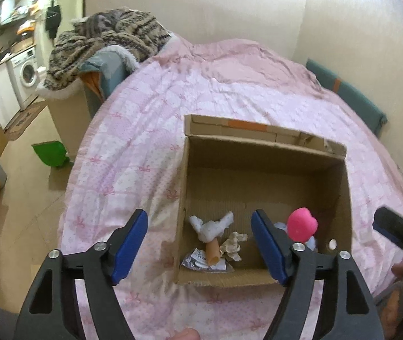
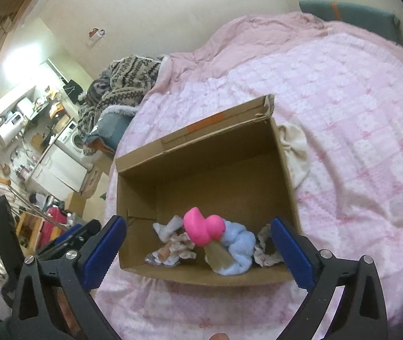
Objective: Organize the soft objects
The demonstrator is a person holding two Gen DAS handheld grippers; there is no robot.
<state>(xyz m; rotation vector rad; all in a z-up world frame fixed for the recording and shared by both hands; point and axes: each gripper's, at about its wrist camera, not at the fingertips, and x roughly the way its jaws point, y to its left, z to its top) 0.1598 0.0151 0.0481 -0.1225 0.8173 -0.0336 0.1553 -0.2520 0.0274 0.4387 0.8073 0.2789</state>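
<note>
An open cardboard box (image 1: 261, 153) (image 2: 201, 153) stands on the pink bed. In it lie a pink heart-shaped soft toy (image 1: 302, 224) (image 2: 202, 225), a white soft piece (image 1: 211, 225), a light blue fluffy cloth (image 2: 238, 243), crumpled patterned pieces (image 1: 233, 246) (image 2: 181, 242) and a foil wrapper (image 1: 201, 263). My left gripper (image 1: 200, 248) is open and empty, over the box's near left wall. My right gripper (image 2: 198, 252) is open and empty, just above the box's near edge. A cream cloth (image 2: 296, 153) lies on the bed right of the box.
The pink quilt (image 1: 173, 107) (image 2: 357, 130) covers the bed. A patterned fleece blanket (image 1: 107, 39) (image 2: 124, 85) is piled at the bed's far left. A green dustpan (image 1: 49, 153) lies on the floor. A washing machine (image 1: 27, 70) and kitchen counters are far left.
</note>
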